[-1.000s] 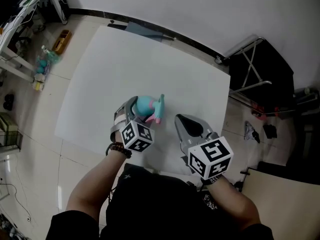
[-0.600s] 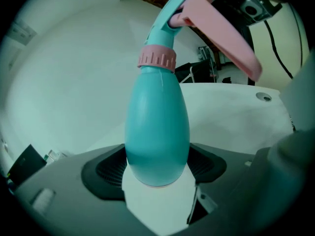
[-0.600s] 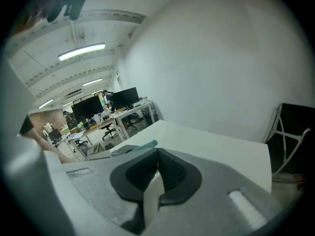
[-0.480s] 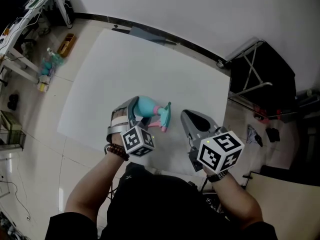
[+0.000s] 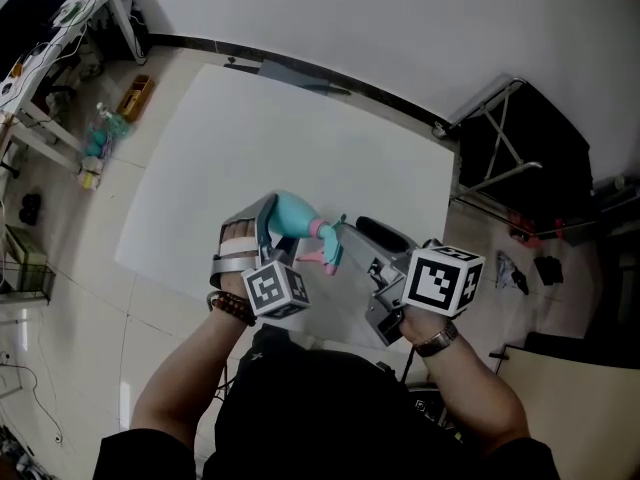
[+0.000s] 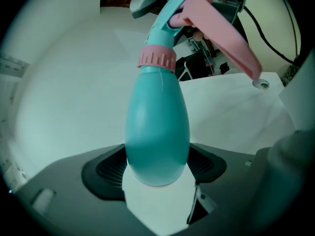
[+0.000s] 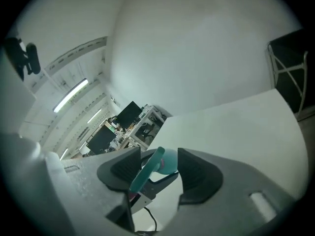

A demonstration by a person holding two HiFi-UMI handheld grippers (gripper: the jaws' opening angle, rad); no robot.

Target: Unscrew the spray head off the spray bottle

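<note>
Left gripper (image 6: 156, 167) clamped on the body of the spray bottle (image 6: 157, 127), which is held above the worktop (image 5: 250, 138). Right gripper (image 7: 160, 173): jaws apart, just been opening. Spray head (image 7: 147, 176) stands between them, unpressed.

- The left gripper (image 6: 157, 173) clamps the teal spray bottle (image 6: 157, 127) by its wide lower body, with one dark pad pressed against each side.
- The bottle points away from the claw, its rounded base nearest.
- Beyond the body sits a ribbed pink collar (image 6: 156, 59), and past it the spray head (image 6: 170, 11), seated on the neck.
- The pink trigger (image 6: 224, 31) slants out to the claw's right.
- A white table (image 6: 64, 92) spreads beyond the claw.
</note>
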